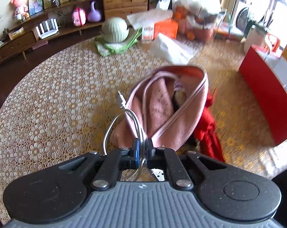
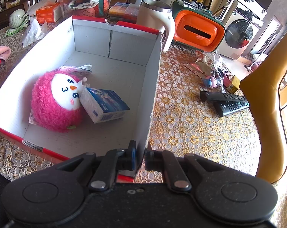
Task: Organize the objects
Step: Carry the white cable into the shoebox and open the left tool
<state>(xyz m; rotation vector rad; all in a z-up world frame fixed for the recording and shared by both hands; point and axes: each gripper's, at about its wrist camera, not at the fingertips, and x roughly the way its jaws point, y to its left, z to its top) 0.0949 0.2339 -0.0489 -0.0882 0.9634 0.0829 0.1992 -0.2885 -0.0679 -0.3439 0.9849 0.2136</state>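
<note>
My left gripper is shut on a coiled white charging cable; its loops and one plug stick up above the pads, the other plug hangs below. Just beyond lies a pink pouch, gaping open, with a red cloth at its right side. In the right wrist view my right gripper is shut on the right wall of the red-and-white cardboard box. Inside the box lie a pink plush bird and a blue-and-white packet leaning on it.
The round table has a gold lace cloth. At its far side sit a pale green shell-shaped dish, a tissue pack and an orange box. Right of the box: two black remotes, a cream mug, an orange holder.
</note>
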